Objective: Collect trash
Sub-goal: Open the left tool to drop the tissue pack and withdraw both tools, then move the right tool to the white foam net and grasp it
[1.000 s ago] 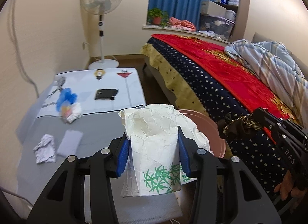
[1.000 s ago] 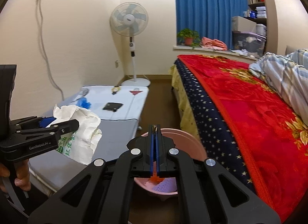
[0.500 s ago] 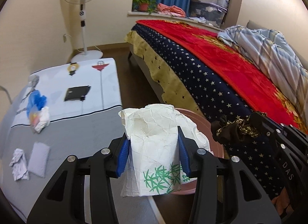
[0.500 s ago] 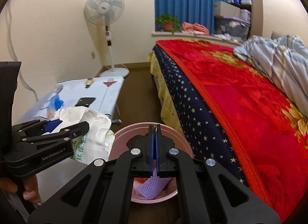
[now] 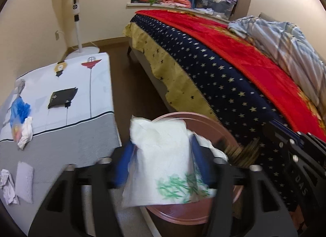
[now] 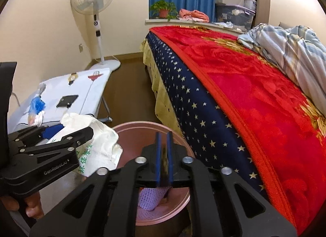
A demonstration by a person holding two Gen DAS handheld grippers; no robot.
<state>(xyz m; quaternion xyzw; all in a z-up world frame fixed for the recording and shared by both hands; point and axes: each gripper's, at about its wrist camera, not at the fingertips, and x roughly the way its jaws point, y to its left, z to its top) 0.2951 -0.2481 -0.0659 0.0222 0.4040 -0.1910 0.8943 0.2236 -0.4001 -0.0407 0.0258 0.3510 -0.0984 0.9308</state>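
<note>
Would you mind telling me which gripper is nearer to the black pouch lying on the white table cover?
Left. The left gripper, opening around the white bag, sits beside the table holding the black pouch; the right gripper hovers over the pink bin, further away.

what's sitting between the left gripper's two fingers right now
A crumpled white paper bag with green bamboo print, over the pink bin. The left wrist view shows the left gripper jaws opening around it.

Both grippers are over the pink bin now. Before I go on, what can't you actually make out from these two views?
- Left gripper pads: motion-blurred in the left wrist view as the jaws open, so contact with the white bag is unclear.
- Pink bin contents: mostly hidden by the right gripper in the right wrist view.
- Dark item beside the right gripper, left wrist view: blurred.
</note>
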